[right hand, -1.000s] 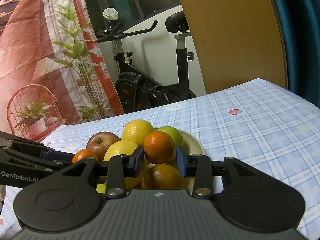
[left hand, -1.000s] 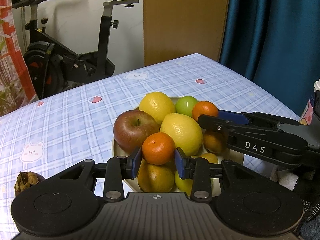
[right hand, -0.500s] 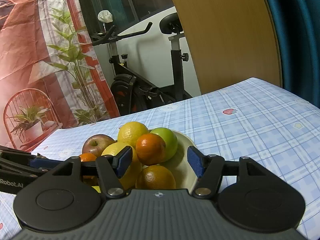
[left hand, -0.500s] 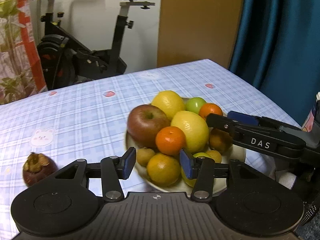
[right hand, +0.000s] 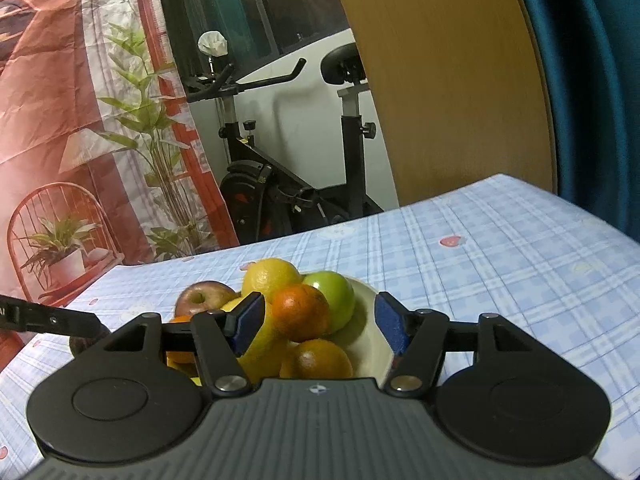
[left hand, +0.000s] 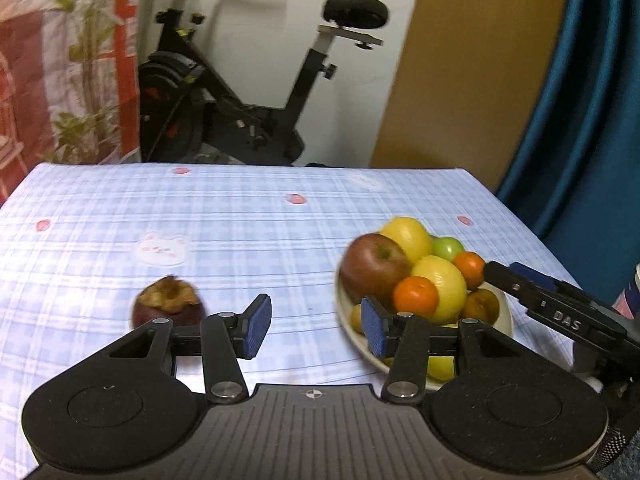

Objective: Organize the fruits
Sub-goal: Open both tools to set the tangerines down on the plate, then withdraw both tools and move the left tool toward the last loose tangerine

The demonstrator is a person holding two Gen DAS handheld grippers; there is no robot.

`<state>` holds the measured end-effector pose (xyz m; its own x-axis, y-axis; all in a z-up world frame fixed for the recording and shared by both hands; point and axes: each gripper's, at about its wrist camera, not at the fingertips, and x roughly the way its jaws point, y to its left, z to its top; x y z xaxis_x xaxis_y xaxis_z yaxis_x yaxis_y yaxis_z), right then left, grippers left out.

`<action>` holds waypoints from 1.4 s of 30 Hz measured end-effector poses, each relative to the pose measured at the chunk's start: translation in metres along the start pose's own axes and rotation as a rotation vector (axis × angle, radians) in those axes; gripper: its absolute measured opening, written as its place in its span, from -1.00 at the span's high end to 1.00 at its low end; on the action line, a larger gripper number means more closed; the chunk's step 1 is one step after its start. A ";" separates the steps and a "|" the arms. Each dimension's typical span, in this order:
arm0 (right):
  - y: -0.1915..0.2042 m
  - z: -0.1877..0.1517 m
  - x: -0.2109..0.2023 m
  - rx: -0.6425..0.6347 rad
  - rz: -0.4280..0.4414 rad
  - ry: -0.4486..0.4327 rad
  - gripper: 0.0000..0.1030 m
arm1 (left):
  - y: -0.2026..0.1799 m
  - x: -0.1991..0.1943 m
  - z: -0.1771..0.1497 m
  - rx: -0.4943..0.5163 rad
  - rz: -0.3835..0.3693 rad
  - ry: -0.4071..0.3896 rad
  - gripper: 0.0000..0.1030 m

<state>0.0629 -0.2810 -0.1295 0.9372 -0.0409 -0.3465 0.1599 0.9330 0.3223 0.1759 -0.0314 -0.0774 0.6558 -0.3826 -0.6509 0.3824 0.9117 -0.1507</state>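
Mangosteen lies alone on the worktop, just ahead-left of the left claw, whose empty jaws have just been opening, nearer it than the released right claw facing the fruit plate.

Table in blue checked cloth, cream fruit plate at right, dark mangosteen lying apart at left

The left gripper tilts downward, its jaws just opened, blue pads apart with nothing between them. The right gripper points nearly level, jaws likewise just opened wide, pads pressing on nothing, its finger reaching beside the left.
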 end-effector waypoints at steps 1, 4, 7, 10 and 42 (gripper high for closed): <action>0.003 0.002 -0.001 -0.010 0.007 0.000 -0.24 | 0.004 -0.002 -0.001 -0.011 0.000 0.002 -0.01; 0.014 0.006 -0.004 -0.023 0.027 0.006 -0.25 | 0.015 -0.006 -0.003 -0.032 0.005 0.010 -0.01; 0.026 0.007 -0.008 -0.035 0.044 0.014 -0.24 | 0.021 -0.007 -0.008 -0.042 -0.003 0.030 -0.01; 0.037 0.007 -0.011 -0.043 0.073 0.034 -0.24 | 0.025 -0.008 -0.014 -0.046 -0.027 0.051 -0.01; 0.130 -0.054 0.012 -0.308 0.307 0.374 -0.09 | 0.040 0.003 -0.043 -0.092 -0.189 0.143 -0.13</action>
<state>0.0785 -0.1410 -0.1397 0.7438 0.3252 -0.5840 -0.2522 0.9456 0.2054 0.1647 0.0103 -0.1172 0.4772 -0.5286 -0.7020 0.4242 0.8382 -0.3428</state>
